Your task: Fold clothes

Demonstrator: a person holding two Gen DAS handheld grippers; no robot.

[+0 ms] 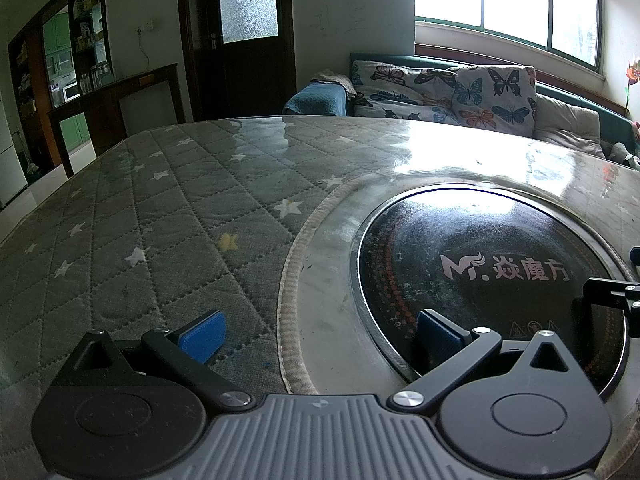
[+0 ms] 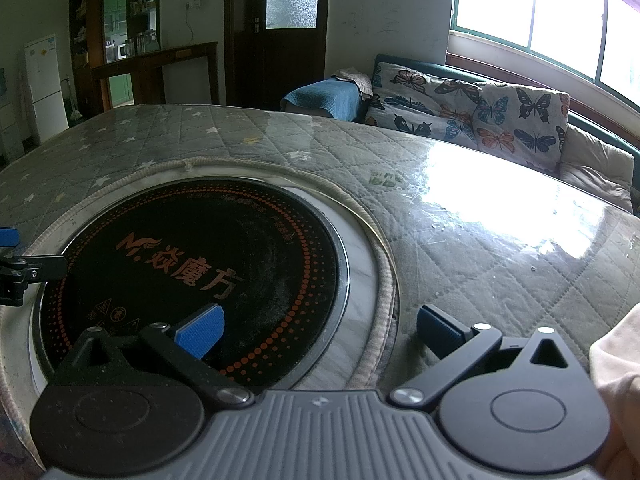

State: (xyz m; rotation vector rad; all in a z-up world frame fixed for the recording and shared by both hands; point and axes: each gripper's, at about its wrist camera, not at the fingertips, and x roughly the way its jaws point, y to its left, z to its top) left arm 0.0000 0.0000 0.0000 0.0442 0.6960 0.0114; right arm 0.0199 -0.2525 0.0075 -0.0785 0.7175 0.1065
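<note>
My left gripper (image 1: 320, 336) hovers open over the table, its blue pads wide apart with nothing between them. My right gripper (image 2: 320, 332) is also open and empty, above the rim of the black round cooktop (image 2: 200, 272). A pale pinkish piece of cloth (image 2: 616, 380) shows at the lower right edge of the right wrist view, beside the right gripper and apart from its fingers. The right gripper's finger (image 1: 612, 296) pokes in at the right edge of the left wrist view. The left gripper's finger (image 2: 24, 268) shows at the left edge of the right wrist view.
The table carries a grey quilted star-pattern cover (image 1: 160, 220) under a glossy clear sheet. The black cooktop (image 1: 500, 280) sits in a round cut-out. Behind the table stand a sofa with butterfly cushions (image 1: 460, 92), a dark door (image 1: 240, 40), shelves and a white fridge (image 2: 44, 84).
</note>
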